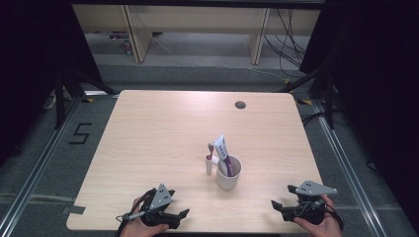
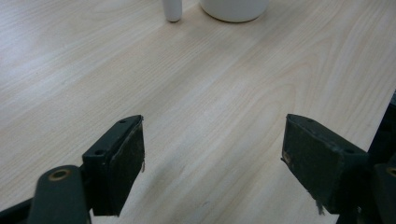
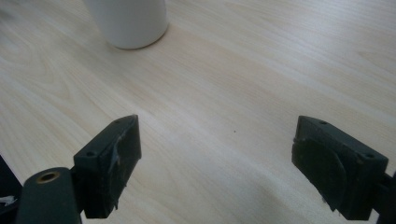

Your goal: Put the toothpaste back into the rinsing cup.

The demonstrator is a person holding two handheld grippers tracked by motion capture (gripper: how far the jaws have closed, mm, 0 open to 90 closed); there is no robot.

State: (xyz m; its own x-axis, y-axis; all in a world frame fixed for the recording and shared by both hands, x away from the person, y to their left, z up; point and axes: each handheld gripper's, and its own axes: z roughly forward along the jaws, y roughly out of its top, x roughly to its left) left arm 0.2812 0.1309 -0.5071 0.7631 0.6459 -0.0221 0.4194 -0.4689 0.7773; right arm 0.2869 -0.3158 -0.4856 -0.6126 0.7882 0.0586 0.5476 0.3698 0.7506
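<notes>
In the left gripper view, the left gripper's [image 2: 212,158] two black fingers [image 2: 116,163] stand wide apart with nothing between them, bare pale wood showing in the gap. The right gripper's [image 3: 217,165] fingers [image 3: 109,163] are spread just as widely in the right gripper view, also released and empty over the table [image 1: 163,128].

From the high view, the left gripper [image 1: 170,215] sits low at the near edge of the table, left of centre, its fingers pointing to the right and slightly forward; the person's left hand [image 1: 143,228] wraps it from below, coming in from the bottom edge. The right gripper [image 1: 281,206] lies near the near right corner, its fingers pointing left toward the middle, held by the right hand [image 1: 323,224]. A grey three-cornered plate tops each gripper.

Between and ahead of both grippers, well apart from either, a white cup [image 1: 228,173] stands upright on the table. A toothpaste tube [image 1: 222,146] and a purple-handled toothbrush [image 1: 228,163] lean inside it. A small white upright object with a pink top [image 1: 209,160] stands just beside the cup on its left; what it is cannot be told. The cup's base shows at the top of both gripper views.
</notes>
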